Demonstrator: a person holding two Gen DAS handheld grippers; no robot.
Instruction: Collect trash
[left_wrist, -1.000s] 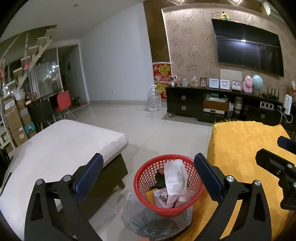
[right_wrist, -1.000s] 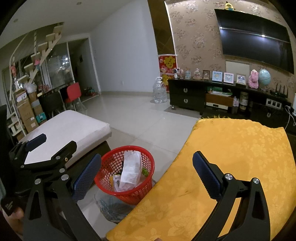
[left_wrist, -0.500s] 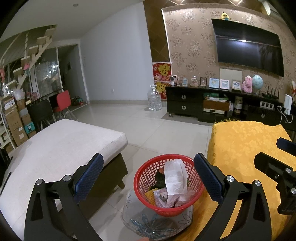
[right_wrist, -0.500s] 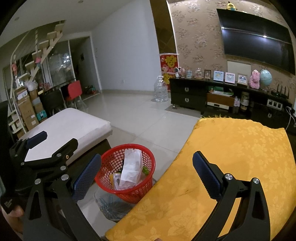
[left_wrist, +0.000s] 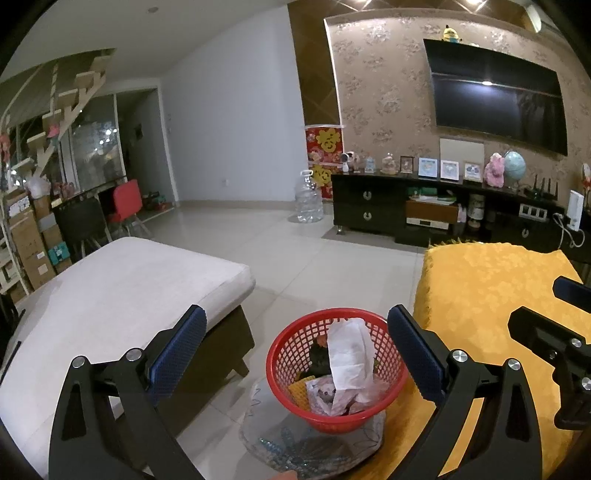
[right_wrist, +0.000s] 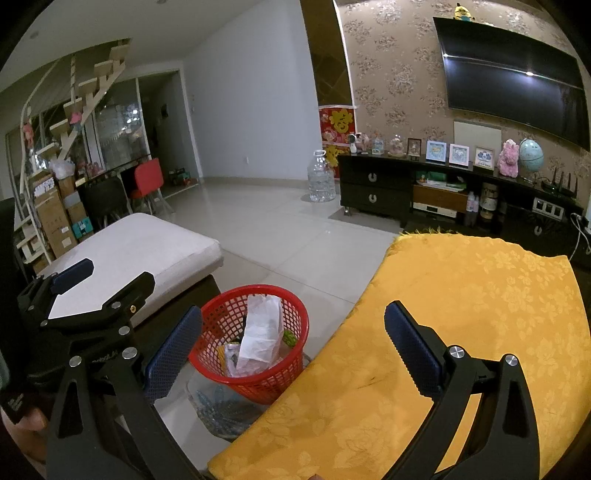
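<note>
A red mesh basket stands on a clear glass stand beside the yellow-covered table. It holds a white tissue, wrappers and other scraps. My left gripper hangs open above and in front of the basket, with nothing between its blue pads. My right gripper is open too, over the near corner of the yellow cloth, empty. The left gripper's body shows at the left of the right wrist view, and the right gripper's body at the right edge of the left wrist view.
A white-cushioned ottoman stands left of the basket. Tiled floor runs to a dark TV cabinet with frames and a globe, under a wall TV. A big water bottle sits by it. Chairs, boxes and stairs fill the far left.
Both views have barely shifted. The right gripper has drifted slightly, so its body sits a little lower in the left wrist view. Both grippers stay open and empty.
</note>
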